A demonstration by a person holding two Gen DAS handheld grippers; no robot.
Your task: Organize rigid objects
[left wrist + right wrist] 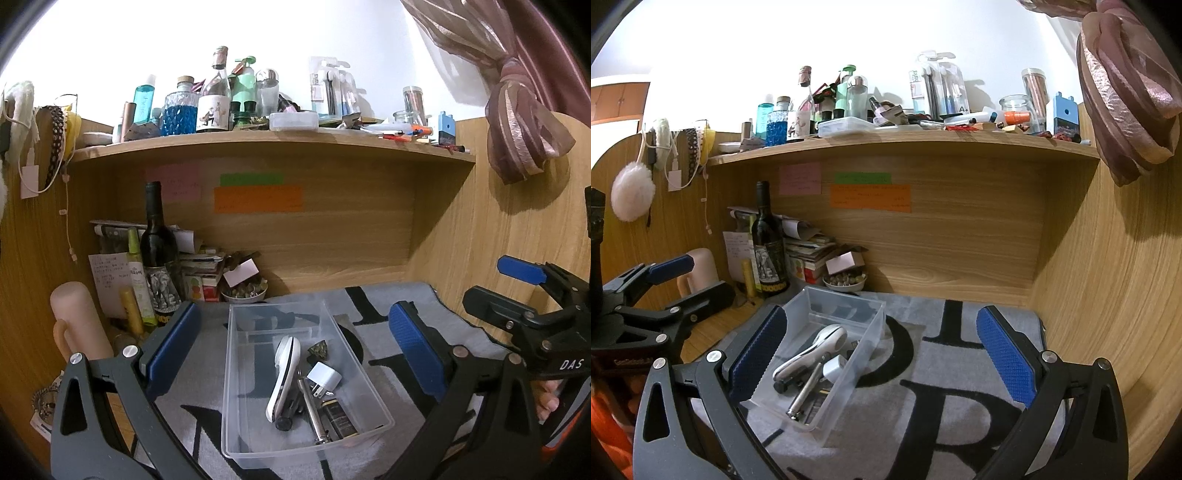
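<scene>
A clear plastic bin (pixel 231 369) sits on a grey mat (pixel 373 314) with black letters. Inside lie a white handheld device (pixel 282 376), a white plug adapter (pixel 324 376), a metal cylinder (pixel 314 413), a dark box (pixel 338 419) and a small dark triangular piece (pixel 319 349). My left gripper (pixel 295 347) stands open around the bin, holding nothing. My right gripper (pixel 882 354) is open and empty over the mat, with the bin (pixel 864 347) at its left finger. Each gripper shows at the edge of the other's view: the right gripper (pixel 502 288), the left gripper (pixel 690 282).
A dark wine bottle (pixel 159 251), stacked papers and a small bowl (pixel 243 293) crowd the back left corner. A pink mug (pixel 79 321) stands at the left. The shelf (pixel 258 138) above is packed with bottles. Wooden walls close in the desk; bare mat (pixel 960 369) lies right of the bin.
</scene>
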